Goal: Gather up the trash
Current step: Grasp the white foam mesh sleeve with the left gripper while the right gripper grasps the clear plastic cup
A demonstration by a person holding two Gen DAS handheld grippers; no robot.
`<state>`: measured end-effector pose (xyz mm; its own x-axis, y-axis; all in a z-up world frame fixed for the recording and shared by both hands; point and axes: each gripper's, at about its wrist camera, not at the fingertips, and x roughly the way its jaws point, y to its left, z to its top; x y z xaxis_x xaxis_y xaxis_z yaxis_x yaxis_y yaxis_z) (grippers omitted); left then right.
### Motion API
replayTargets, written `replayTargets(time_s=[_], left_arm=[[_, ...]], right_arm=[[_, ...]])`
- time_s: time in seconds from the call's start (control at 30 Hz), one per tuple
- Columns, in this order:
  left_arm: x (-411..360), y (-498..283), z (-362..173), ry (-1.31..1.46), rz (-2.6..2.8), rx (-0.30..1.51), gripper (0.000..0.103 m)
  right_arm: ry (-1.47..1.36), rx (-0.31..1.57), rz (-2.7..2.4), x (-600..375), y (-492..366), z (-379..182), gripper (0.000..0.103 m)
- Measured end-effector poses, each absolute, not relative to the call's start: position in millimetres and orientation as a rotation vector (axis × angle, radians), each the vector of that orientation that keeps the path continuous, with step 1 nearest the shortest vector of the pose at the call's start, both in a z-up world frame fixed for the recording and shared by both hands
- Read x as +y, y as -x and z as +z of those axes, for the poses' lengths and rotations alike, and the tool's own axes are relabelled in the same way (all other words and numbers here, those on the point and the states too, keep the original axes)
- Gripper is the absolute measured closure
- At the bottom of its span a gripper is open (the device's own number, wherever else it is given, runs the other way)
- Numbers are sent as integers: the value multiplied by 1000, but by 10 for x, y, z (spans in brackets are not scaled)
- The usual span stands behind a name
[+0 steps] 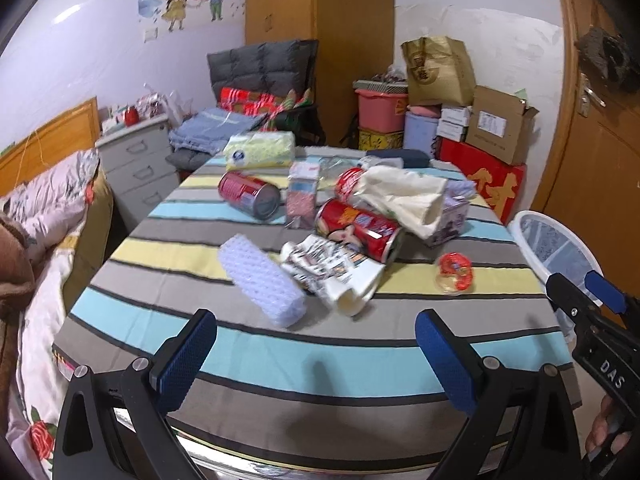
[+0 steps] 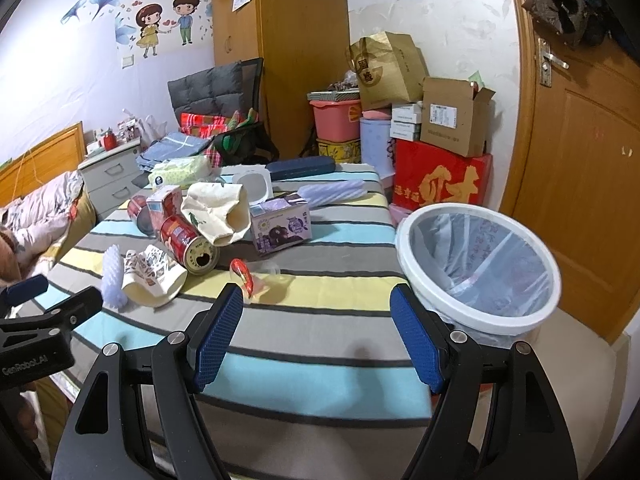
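Trash lies on a striped table [image 1: 280, 364]: red cans [image 1: 356, 230] [image 1: 248, 196], a white foam net sleeve [image 1: 262, 280], a printed paper cup [image 1: 332, 276], a crumpled beige bag [image 1: 404, 196], a purple carton [image 2: 282, 226] and a red-and-clear wrapper [image 1: 454, 270] [image 2: 244, 276]. A white bin [image 2: 480, 264] with a clear liner stands right of the table. My left gripper [image 1: 316, 352] is open and empty over the near table edge. My right gripper [image 2: 316, 336] is open and empty, just short of the wrapper.
A tissue pack [image 1: 260, 152] and a dark case [image 2: 300, 168] lie at the table's far end. A bed [image 1: 44, 216] is on the left. Stacked boxes [image 2: 440, 176] and a wooden door [image 2: 580, 180] stand at the right.
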<state>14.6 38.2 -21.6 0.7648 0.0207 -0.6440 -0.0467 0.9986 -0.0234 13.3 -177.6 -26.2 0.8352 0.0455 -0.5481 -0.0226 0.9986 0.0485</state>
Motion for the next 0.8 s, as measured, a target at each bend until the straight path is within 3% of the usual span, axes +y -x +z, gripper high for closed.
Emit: replayTargets(time_s=[0.53, 0.8], left_arm=[[1209, -586, -524, 269, 55, 811, 4], [1331, -924, -722, 355, 55, 879, 14]], right_arm=[[-112, 743, 164, -1479, -741, -541, 26], [-175, 790, 147, -1443, -894, -600, 29]])
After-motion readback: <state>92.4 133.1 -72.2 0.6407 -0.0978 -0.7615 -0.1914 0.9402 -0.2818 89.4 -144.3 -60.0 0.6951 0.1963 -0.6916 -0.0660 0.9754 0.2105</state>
